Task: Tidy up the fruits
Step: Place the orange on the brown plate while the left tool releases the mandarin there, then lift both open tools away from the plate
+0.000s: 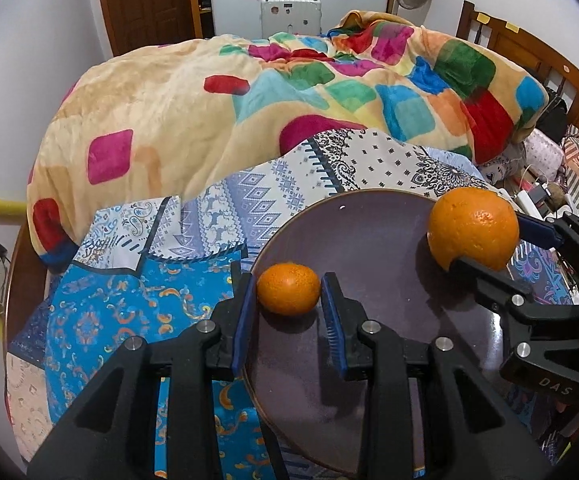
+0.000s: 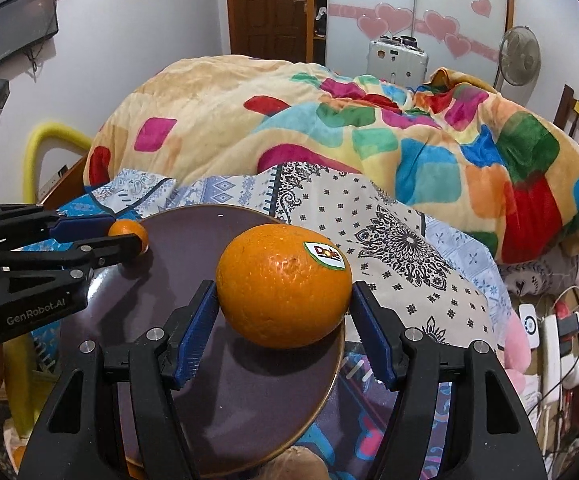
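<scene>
Two risks for you: the plate [image 2: 249, 400] lies on a soft bed [image 1: 329, 168], so a push could tip it, and the big orange [image 2: 283, 286] at its right edge could roll off. The small orange [image 1: 288, 289] sits near the left rim. The right claw [image 2: 284, 294] and left claw [image 1: 288, 282] each bracket their fruit, but I cannot tell whether they are gripping or released. Count: one plate, one big orange, one small orange, two claws.

Bright, sharp, fisheye-warped, dark corners
</scene>
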`<action>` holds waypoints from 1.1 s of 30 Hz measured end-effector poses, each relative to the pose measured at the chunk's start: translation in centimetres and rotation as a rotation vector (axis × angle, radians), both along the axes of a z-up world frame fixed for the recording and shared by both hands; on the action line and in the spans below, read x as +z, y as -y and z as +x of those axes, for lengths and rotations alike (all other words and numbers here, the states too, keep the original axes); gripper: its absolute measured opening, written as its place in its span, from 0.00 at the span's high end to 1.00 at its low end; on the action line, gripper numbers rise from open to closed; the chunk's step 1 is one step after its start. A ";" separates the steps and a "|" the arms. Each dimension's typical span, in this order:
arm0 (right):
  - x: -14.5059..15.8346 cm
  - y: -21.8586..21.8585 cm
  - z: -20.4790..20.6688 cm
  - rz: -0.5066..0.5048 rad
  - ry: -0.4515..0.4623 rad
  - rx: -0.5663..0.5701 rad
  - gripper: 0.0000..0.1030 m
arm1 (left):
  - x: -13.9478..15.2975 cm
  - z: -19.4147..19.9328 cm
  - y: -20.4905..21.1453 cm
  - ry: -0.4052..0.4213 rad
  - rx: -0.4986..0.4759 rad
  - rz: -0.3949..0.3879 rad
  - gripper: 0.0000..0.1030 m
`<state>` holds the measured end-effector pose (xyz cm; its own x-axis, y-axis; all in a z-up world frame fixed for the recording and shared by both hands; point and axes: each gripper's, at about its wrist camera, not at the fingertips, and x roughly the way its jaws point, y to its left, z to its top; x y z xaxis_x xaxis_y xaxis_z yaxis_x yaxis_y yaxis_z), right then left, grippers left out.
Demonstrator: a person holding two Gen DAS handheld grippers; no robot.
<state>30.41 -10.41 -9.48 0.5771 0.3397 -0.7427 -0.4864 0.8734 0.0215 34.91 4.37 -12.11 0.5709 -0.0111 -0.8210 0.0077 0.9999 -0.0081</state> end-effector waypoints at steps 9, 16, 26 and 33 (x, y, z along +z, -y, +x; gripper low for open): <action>-0.1 0.1 -0.2 -0.004 -0.020 0.010 0.36 | 0.9 -1.1 0.4 0.042 -0.012 0.040 0.43; 1.7 0.6 -2.3 0.005 0.037 0.019 0.35 | 3.6 -3.9 -0.1 0.106 0.000 0.035 0.43; 4.8 2.6 -7.2 0.048 0.106 0.008 0.35 | 7.1 -10.1 -0.4 0.186 0.015 0.031 0.37; 6.2 4.0 -11.3 0.099 0.136 0.011 0.35 | 7.3 -14.8 -0.1 0.204 0.010 0.018 0.35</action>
